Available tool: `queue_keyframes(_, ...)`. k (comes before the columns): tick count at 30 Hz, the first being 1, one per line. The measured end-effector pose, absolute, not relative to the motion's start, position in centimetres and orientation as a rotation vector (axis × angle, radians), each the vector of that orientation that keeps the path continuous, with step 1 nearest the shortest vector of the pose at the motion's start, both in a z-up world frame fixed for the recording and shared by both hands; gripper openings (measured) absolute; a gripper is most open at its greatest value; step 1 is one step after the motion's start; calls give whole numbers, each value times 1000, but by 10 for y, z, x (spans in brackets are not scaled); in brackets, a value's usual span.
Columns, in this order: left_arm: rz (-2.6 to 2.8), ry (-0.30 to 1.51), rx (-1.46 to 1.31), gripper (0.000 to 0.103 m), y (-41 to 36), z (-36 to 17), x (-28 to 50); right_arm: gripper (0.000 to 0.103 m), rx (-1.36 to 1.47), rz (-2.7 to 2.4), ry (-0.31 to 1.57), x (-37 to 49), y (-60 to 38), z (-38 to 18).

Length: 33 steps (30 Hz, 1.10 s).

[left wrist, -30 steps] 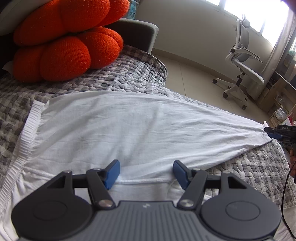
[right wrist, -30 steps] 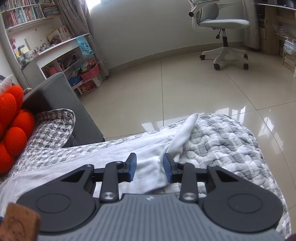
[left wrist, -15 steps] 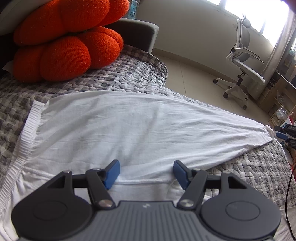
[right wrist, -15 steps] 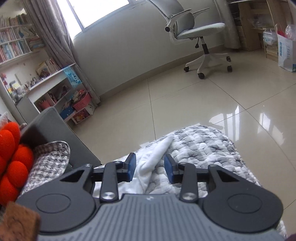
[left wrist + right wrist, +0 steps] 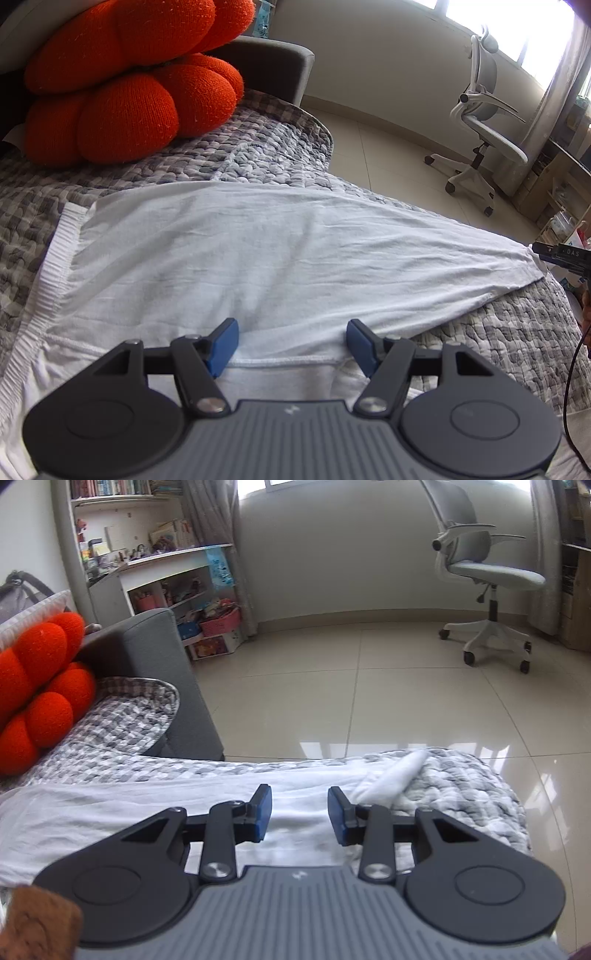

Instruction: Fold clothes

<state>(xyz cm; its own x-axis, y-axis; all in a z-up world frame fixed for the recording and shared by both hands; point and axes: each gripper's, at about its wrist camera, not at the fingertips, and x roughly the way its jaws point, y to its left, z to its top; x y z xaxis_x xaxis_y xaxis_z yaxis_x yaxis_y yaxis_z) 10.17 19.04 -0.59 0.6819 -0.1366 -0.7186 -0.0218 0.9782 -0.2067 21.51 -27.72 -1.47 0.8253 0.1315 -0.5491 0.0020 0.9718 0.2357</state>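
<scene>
both the left gripper and right gripper are hovering wide-jawed over the white cotton garment (flat on a grey quilted cover), so pinching hems squarely is mattering.

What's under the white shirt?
The white shirt lies on a grey checked blanket that shows all around it. What's directly underneath is covered.

Bright window daylight, floor glare, fisheye bending at edges.
</scene>
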Motion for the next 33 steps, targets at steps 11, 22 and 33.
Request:
queue_keyframes(11,-61,821,-198,66,189,-6,102,38,279,34,598,223,-288,-21)
queue_keyframes(22,-61,821,-182,67,188,-7,103,4,202,-151,622,220,-287,-30)
queue_keyframes(33,-62,822,-186,67,190,-7,103,3,241,-261,591,211,-294,-27)
